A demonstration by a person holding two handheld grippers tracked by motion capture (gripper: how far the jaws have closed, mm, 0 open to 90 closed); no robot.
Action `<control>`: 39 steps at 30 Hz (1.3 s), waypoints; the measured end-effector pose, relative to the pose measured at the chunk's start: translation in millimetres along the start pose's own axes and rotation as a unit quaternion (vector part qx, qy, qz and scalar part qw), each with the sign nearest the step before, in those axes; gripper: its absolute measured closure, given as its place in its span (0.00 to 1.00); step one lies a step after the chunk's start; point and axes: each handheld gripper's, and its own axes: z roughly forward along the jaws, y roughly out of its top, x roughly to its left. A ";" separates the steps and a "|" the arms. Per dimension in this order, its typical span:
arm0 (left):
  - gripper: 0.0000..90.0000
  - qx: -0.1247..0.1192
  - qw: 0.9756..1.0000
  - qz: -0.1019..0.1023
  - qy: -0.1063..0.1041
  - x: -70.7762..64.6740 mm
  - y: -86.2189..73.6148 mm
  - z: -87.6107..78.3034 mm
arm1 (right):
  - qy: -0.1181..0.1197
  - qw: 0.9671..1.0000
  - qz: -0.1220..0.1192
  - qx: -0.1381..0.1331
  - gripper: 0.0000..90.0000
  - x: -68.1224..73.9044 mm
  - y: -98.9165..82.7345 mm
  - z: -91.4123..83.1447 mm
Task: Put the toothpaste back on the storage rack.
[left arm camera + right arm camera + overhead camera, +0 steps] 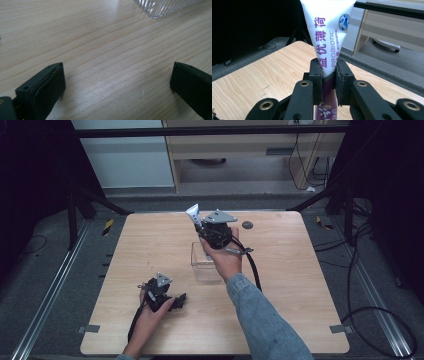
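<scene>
Right tool (200,231) pinches one toothpaste tube (194,216), jaws pressed against its sides partway along; in the right gripper view the tube (324,37) runs up from between the black jaws toward 12 o'clock, its flat crimped end widest at the top and its lower part passing down behind the jaws. In the high view the tube sticks out of the tool toward 11 o'clock, held in the air above the far part of the worktop (150,245), over the far edge of one clear container (202,265). Tube: soft white plastic, purple print, small blue round logo, tapering wedge shape. Container: transparent, box-shaped, ribbed wall as seen at 1 o'clock in the left gripper view (162,7), standing near the worktop's centre. Left tool (179,301) lies low at 7 o'clock of the container, jaws spread wide with bare wood between them; pads are black and matte. Worktop: one, light wood grain, rounded corners. One small dark round disc (247,224) sits at 2 o'clock of the right tool. Two tools, two hands.
</scene>
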 end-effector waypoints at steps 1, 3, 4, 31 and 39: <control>0.00 0.000 1.000 0.000 0.000 0.0 0.0 0.0 | 0.000 1.000 0.000 0.001 0.86 0.1 -0.9 0.3; 0.00 0.000 1.000 0.000 0.000 0.0 0.0 0.0 | 0.000 1.000 -0.001 0.001 0.86 0.2 -2.1 1.0; 0.00 0.000 1.000 0.000 0.000 0.0 0.0 0.0 | 0.000 1.000 -0.002 0.002 0.86 0.2 -2.8 1.3; 0.00 0.001 1.000 0.000 0.000 0.0 0.0 -0.1 | -0.006 0.999 -0.002 0.042 0.86 1.7 -42.0 6.5; 0.00 0.001 1.000 0.002 -0.001 0.1 0.4 0.2 | -0.001 0.998 0.000 0.056 0.86 0.3 -51.2 5.9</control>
